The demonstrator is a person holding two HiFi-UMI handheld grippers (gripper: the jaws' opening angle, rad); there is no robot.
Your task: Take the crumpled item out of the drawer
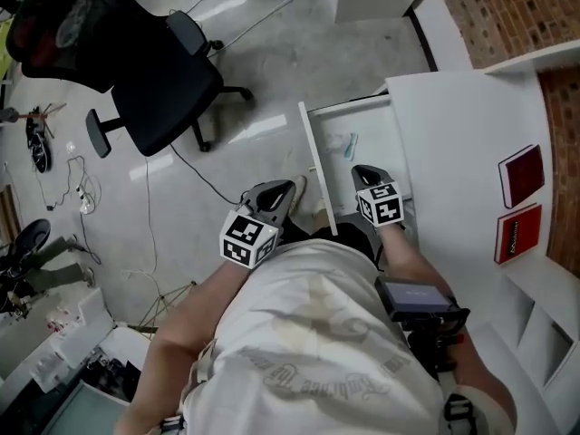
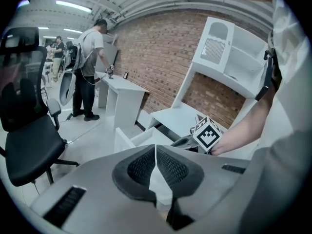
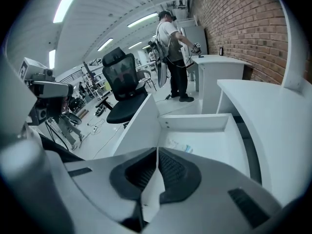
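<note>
Hanging above the near end of the open drawer, the right gripper had its jaws pressed together with nothing between them, and its own view showed the two dark pads meeting along a thin seam. The left gripper was likewise closed and empty, its pads touching edge to edge. It sat on the floor side of the drawer's tall white panel, while the right gripper was on the inner side of that panel, so the panel ran between the two. The crumpled item, a small pale bluish scrap, lay on the drawer floor towards the far end, apart from both grippers and touched by neither. In the right gripper view it showed just beyond the closed jaws, on the white floor of the drawer, at. The drawer stood pulled out from a white desk, on whose top two flat red things lay one behind the other near the brick wall. A black chair stood on the grey floor to the left, well clear of the drawer. From the left gripper view the right gripper and its marker cube appeared ahead, beside the desk, and a person stood at another white desk further back.
</note>
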